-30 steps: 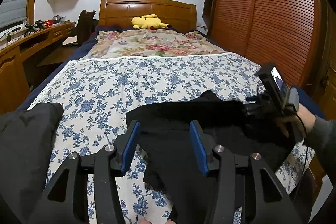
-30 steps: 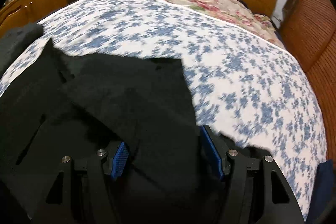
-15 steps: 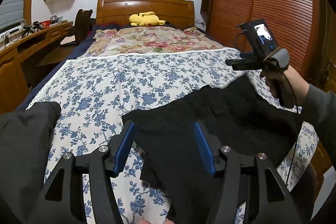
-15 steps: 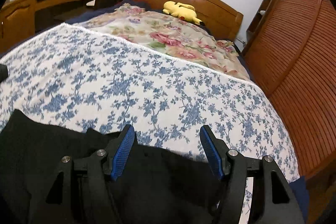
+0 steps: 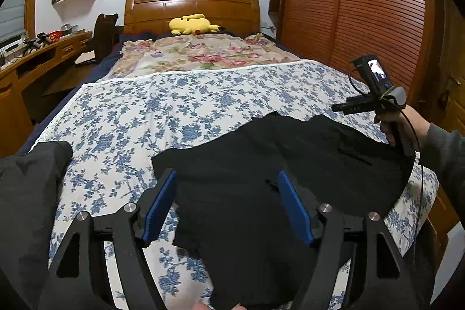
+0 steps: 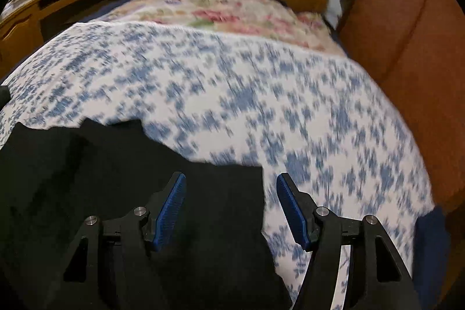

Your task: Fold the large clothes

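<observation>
Black garment (image 5: 290,164): large dark piece of clothing, spread on the blue-flowered bedspread (image 5: 145,118) at the near end of the bed, toward the 5 o'clock part of the left wrist view. Its far edge is uneven, with peaks at about 12 and 1 o'clock of its own outline; a lobe trails off toward 6 o'clock under the left gripper. Kind of garment cannot be told; the cloth is too dark to show seams, though a slit or pocket line shows near 3 o'clock.

Left gripper (image 5: 228,204): claw spread wide, blue pads apart, holding nothing; it hovers over the garment's near left portion.

Right gripper (image 6: 229,205): claw likewise spread, nothing between the pads. In its own view, which is blurred, it sits over the garment's right corner, the cloth edge running between the fingers. From the left view the tool is seen raised at 3 o'clock, gripped by the right hand (image 5: 398,127).

Second dark cloth (image 5: 29,193): heaped at 9 o'clock on the bed's left edge, apart from the garment; whether folded or waiting cannot be told.

Other items: yellow plush toy (image 5: 193,24) at 12 o'clock by the headboard; floral quilt (image 5: 200,54) below it.

Progress, as judged: early. The garment lies laid out, roughly flat, but no clean fold line is visible. Left to do: smooth, grasp corners, fold over, probably more than once.
</observation>
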Motion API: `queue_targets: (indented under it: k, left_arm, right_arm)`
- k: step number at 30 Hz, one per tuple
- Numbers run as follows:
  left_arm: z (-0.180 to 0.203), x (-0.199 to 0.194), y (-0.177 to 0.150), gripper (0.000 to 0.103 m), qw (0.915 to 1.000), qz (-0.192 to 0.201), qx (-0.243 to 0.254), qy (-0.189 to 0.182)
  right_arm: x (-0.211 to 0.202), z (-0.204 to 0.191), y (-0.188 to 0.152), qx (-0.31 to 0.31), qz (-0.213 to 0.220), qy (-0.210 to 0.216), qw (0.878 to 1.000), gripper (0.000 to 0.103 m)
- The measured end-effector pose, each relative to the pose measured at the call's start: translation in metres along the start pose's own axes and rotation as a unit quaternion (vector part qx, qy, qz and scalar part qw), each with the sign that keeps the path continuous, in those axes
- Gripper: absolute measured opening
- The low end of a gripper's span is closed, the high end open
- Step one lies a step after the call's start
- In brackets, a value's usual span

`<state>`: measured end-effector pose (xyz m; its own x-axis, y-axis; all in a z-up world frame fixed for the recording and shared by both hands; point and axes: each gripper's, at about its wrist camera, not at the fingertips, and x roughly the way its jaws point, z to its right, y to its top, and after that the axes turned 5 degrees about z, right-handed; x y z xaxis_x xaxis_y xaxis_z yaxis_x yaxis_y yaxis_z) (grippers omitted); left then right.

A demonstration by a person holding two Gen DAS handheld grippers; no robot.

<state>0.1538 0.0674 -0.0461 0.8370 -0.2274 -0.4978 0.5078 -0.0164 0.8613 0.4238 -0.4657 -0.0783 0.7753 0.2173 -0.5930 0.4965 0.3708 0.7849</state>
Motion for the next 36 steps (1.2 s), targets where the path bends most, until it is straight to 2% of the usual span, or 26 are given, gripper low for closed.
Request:
queue_targets:
  k: [5,8,11,12,13,15,16,17,19,24,26,29,30,31,36]
  left_arm:
    - [0.014,0.006,-0.003,0.073,0.9999,-0.007,0.008,-0.009]
    - [0.021,0.011,-0.004,0.073,0.9997,-0.013,0.013,-0.014]
    - [0.027,0.013,-0.005,0.073,0.9996,-0.016,0.016,-0.016]
    - [0.028,0.014,-0.006,0.073,0.9997,-0.015,0.015,-0.015]
    - [0.029,0.013,-0.006,0.073,0.9997,-0.013,0.012,-0.014]
    - [0.028,0.013,-0.006,0.073,0.9998,-0.010,0.006,-0.017]
    - [0.029,0.013,-0.006,0.073,0.9997,-0.012,0.004,-0.019]
    - [0.029,0.014,-0.006,0.073,0.9997,-0.014,0.005,-0.019]
    - [0.030,0.016,-0.007,0.073,0.9997,-0.015,0.008,-0.018]
    - [0.033,0.017,-0.009,0.073,0.9995,-0.020,0.011,-0.021]
    - [0.035,0.017,-0.010,0.073,0.9994,-0.020,0.014,-0.023]
    - [0.039,0.017,-0.012,0.073,0.9992,-0.025,0.018,-0.025]
    - [0.040,0.017,-0.013,0.073,0.9992,-0.025,0.019,-0.026]
    - [0.042,0.017,-0.014,0.073,0.9991,-0.025,0.021,-0.027]
    - [0.051,0.015,-0.018,0.073,0.9986,-0.030,0.029,-0.032]
  right_arm:
    - [0.032,0.034,-0.009,0.057,-0.053,0.016,0.997,0.067]
    - [0.048,0.048,-0.013,0.090,-0.075,0.052,0.992,0.066]
    - [0.056,0.051,-0.016,0.103,-0.095,0.072,0.988,0.048]
    - [0.058,0.050,-0.016,0.103,-0.099,0.081,0.986,0.035]
    - [0.059,0.050,-0.016,0.102,-0.100,0.089,0.986,0.017]
    - [0.056,0.046,-0.012,0.087,-0.091,0.090,0.988,0.005]
    - [0.052,0.044,-0.009,0.072,-0.074,0.070,0.992,0.003]
    - [0.049,0.047,-0.007,0.067,-0.053,0.037,0.996,0.002]
    - [0.044,0.053,-0.001,0.089,-0.035,0.002,0.995,0.002]
    - [0.040,0.054,0.008,0.092,-0.024,-0.016,0.995,0.002]
    - [0.034,0.052,0.010,0.083,-0.022,-0.021,0.996,0.010]
    - [0.007,0.046,0.007,0.065,0.001,-0.014,0.998,0.037]
    - [-0.001,0.043,0.002,0.062,0.009,-0.004,0.998,0.050]
    - [-0.008,0.037,-0.006,0.058,0.013,0.005,0.998,0.056]
    - [-0.045,0.011,-0.048,0.019,0.024,0.059,0.998,0.058]
